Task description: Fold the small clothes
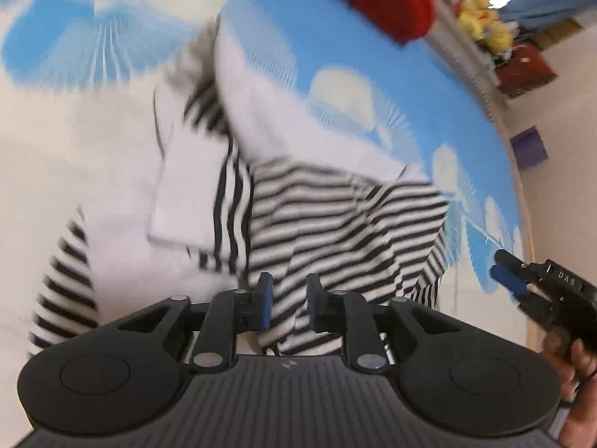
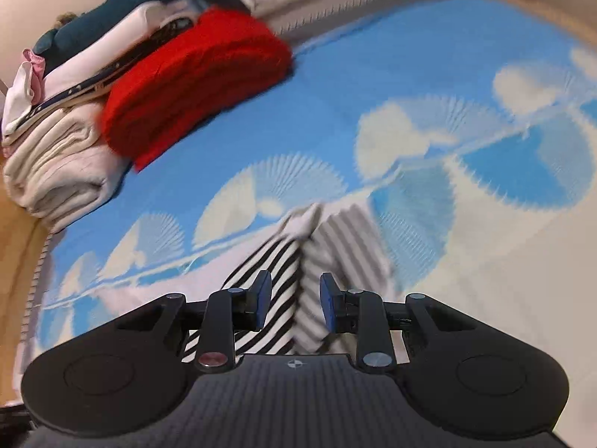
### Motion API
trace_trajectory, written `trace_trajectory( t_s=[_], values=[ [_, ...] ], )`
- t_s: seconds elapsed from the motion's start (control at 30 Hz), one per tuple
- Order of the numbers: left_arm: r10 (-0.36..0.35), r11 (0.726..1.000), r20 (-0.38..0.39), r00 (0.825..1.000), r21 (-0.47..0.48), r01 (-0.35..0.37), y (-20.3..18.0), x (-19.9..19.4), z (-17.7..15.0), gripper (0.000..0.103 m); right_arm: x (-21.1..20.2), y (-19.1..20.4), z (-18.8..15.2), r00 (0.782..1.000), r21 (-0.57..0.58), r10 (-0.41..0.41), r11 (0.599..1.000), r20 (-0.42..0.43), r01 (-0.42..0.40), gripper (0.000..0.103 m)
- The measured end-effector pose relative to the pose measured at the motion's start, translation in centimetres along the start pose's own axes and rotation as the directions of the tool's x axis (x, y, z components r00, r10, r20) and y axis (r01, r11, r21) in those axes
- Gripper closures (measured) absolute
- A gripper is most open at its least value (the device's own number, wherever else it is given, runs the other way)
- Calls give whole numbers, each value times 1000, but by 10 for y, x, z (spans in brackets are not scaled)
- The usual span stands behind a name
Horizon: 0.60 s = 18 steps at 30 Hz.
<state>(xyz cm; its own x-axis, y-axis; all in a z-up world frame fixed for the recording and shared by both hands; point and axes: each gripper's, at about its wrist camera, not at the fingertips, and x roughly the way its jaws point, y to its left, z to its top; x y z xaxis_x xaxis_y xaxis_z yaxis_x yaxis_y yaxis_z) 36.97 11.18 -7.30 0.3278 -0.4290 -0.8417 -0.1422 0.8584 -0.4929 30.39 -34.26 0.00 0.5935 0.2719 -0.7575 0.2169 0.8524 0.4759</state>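
A black-and-white striped small garment (image 1: 335,216) with white parts lies crumpled on a blue-and-white cloud-patterned mat (image 1: 335,56). My left gripper (image 1: 289,300) hangs just over its near edge, jaws apart, with striped cloth showing between the blue pads. The right gripper (image 1: 511,276) shows at the right edge of the left wrist view, off the garment. In the right wrist view my right gripper (image 2: 294,300) is open above a raised fold of the striped garment (image 2: 283,261). Both views are motion-blurred.
A folded red garment (image 2: 197,86) lies at the mat's far side, next to a stack of folded cream, pink and dark teal clothes (image 2: 63,156). Yellow soft toys (image 1: 485,26), a red box (image 1: 526,67) and a purple box (image 1: 530,145) stand beyond the mat. Wooden floor (image 2: 15,246) borders it.
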Motion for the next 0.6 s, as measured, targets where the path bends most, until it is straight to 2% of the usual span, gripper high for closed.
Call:
trace_trajectory(
  t_s=[0.07,0.1,0.33,0.5,0.53,0.57,0.6],
  values=[
    [22,1000,-13,1000,-12,-22,1,10,-3,60,17,0,-3,998,29,1,1000,-56,1,73],
    [31,999,-12,999,-16,-31,1,15,-2,60,25,0,-5,997,35,-4,999,-78,7,73],
    [63,996,-71,995,-58,-67,9,38,-11,59,78,4,-17,986,46,-19,999,-163,27,73],
    [72,996,-92,993,-43,-77,7,48,-14,61,101,12,-17,984,27,-15,999,-178,20,73],
    [75,996,-90,993,-44,-79,7,48,-13,70,104,13,-18,984,17,-18,1000,-178,22,74],
    [72,996,-90,993,-44,-77,6,49,-12,88,106,14,-18,984,8,-30,999,-174,32,81],
    [69,997,-91,993,-35,-72,6,49,-11,96,107,14,-18,985,2,-38,999,-170,39,89]
  ],
)
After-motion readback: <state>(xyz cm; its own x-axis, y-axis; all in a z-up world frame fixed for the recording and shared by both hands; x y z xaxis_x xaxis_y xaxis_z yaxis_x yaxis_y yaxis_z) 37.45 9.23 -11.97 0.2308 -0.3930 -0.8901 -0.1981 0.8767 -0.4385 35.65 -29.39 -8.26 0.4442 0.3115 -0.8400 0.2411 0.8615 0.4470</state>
